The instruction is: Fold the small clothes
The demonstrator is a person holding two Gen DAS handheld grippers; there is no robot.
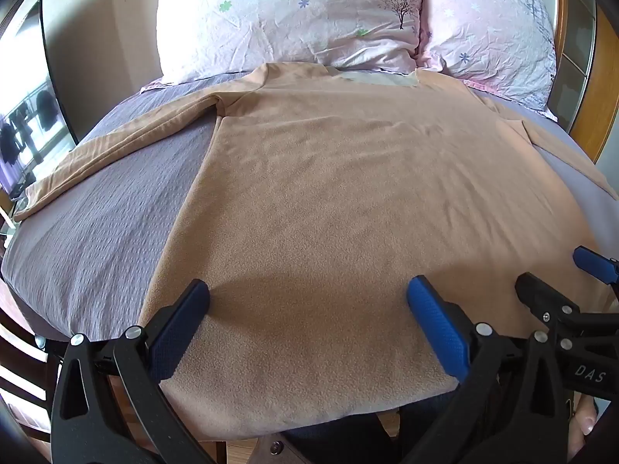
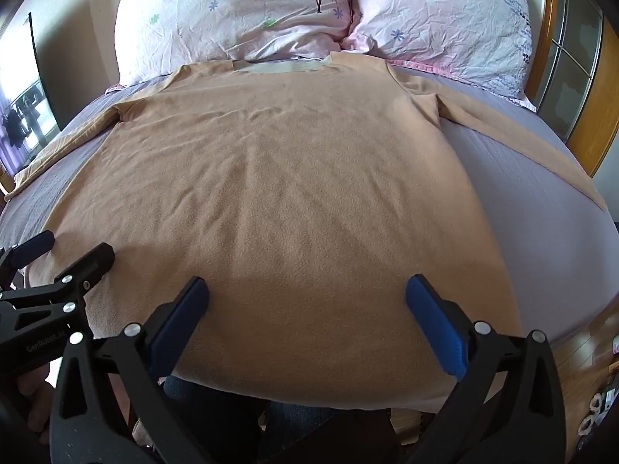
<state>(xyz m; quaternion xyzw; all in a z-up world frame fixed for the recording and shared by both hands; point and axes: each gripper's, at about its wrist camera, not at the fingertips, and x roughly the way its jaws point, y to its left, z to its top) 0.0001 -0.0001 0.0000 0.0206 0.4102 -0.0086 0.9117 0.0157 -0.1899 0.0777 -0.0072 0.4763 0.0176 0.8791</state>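
A tan long-sleeved fleece top (image 1: 348, 193) lies flat on the bed, collar toward the pillows, both sleeves spread out to the sides; it also shows in the right wrist view (image 2: 278, 178). My left gripper (image 1: 307, 297) is open and empty, just above the hem at the near bed edge, left of middle. My right gripper (image 2: 307, 295) is open and empty over the hem, right of middle. Each gripper shows in the other's view, the right one (image 1: 557, 278) and the left one (image 2: 73, 247), both open.
A grey-purple bed sheet (image 1: 108, 208) covers the mattress. Two floral pillows (image 1: 286, 19) (image 2: 445, 19) lie at the head. A wooden headboard (image 2: 595, 116) stands at the right. A dark screen (image 1: 27, 96) stands at the left. The bed's near edge drops to a wooden floor (image 2: 588, 352).
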